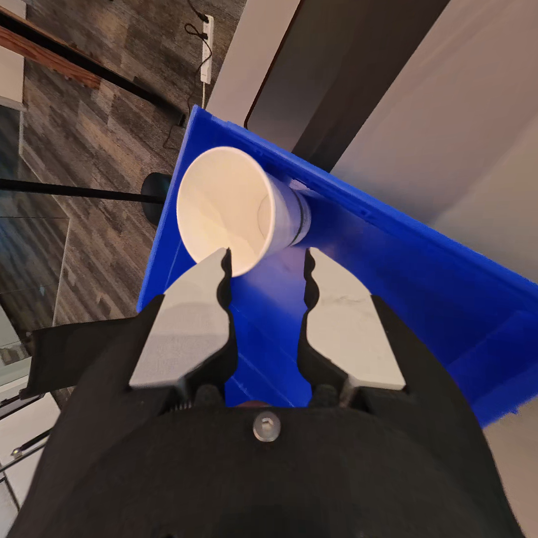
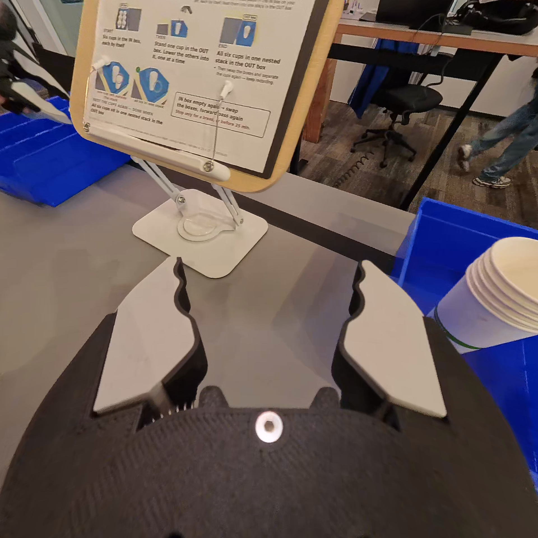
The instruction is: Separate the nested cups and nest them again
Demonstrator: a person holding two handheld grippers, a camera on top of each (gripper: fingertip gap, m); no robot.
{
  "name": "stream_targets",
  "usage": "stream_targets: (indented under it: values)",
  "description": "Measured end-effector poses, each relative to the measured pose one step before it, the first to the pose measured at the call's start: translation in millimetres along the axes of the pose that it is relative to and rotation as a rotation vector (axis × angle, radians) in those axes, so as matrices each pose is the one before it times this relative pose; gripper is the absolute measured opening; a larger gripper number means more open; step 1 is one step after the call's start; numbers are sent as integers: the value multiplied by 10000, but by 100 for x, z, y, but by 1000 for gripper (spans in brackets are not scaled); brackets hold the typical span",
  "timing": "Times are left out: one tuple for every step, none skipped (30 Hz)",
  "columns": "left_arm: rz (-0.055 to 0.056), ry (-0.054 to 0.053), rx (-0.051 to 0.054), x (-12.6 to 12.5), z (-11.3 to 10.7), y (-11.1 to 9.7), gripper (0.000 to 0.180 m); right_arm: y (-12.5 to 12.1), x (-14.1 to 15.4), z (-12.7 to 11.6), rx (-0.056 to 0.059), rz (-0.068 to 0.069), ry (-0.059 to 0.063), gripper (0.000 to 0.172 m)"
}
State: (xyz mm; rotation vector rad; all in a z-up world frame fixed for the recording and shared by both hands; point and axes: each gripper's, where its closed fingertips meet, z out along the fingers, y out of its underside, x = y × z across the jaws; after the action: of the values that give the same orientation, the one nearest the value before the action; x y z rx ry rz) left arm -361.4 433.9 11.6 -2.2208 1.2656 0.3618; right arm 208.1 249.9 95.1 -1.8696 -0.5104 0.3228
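Observation:
In the left wrist view a single white paper cup [image 1: 227,209] with a dark ring near its base stands in a blue box [image 1: 378,262]. My left gripper [image 1: 266,250] is open just before the cup. Its left fingertip [image 1: 215,259] overlaps the cup's rim and the right fingertip stands clear of the cup; nothing is pressed between the pads. In the right wrist view my right gripper [image 2: 270,260] is wide open and empty above the grey table [image 2: 72,276]. A nested stack of several white cups [image 2: 500,294] stands in a second blue box [image 2: 454,233] to its right.
A wooden board with an instruction sheet [image 2: 198,72] on a white stand [image 2: 203,241] stands just ahead of the right gripper. The left blue box [image 2: 43,163] lies at the far left. Beyond the table are an office chair [image 2: 401,104], a desk and a walking person's legs [image 2: 495,151].

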Motion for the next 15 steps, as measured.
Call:
stream_targets:
  values:
    - [40, 25, -104, -328, 687, 83, 45, 11, -412, 48, -27, -1, -4, 109]
    - [21, 156, -21, -85, 635, 26, 39, 24, -327, 94, -23, 26, 0, 109]
    - [-22, 242, 3, 174, 668, 95, 33, 21, -242, 135, -13, 35, 15, 109]
    - [7, 210, -106, 156, 588, 179, 31, 72, -317, 35, -16, 8, 15, 109]
    - [121, 127, -193, 343, 443, 351, 25, 84, -281, 49, -23, -11, 26, 109]
    - [203, 57, -128, 173, 318, 177, 16, 19, -292, 56, -4, 0, 19, 108]
    - [140, 41, 43, 195, 178, -55, 13, -62, -328, 92, 19, 9, -2, 108]
    - [66, 17, 101, 88, -4, -142, 9, -111, -364, 126, 23, -4, -22, 108]
    - [20, 194, -76, 277, -21, 144, 3, -145, -384, 178, 17, -5, -41, 108]
    - [67, -81, -74, -68, -100, 228, 1, -221, -464, 254, 42, -1, -86, 107]
    - [229, 27, 126, 203, -247, 11, 1, -340, -617, 312, 86, -19, -156, 106]
    - [187, 35, 46, 201, -478, 106, 1, -448, -740, 342, 111, -57, -191, 105]
    - [91, -6, -29, 150, -635, 156, 1, -477, -782, 345, 112, -83, -215, 105]
    - [105, -136, 15, 17, -768, 109, 1, -474, -862, 405, 112, -98, -284, 104]
    - [163, -81, 73, 116, -1121, 128, 1, -572, -1117, 556, 121, -114, -363, 104]
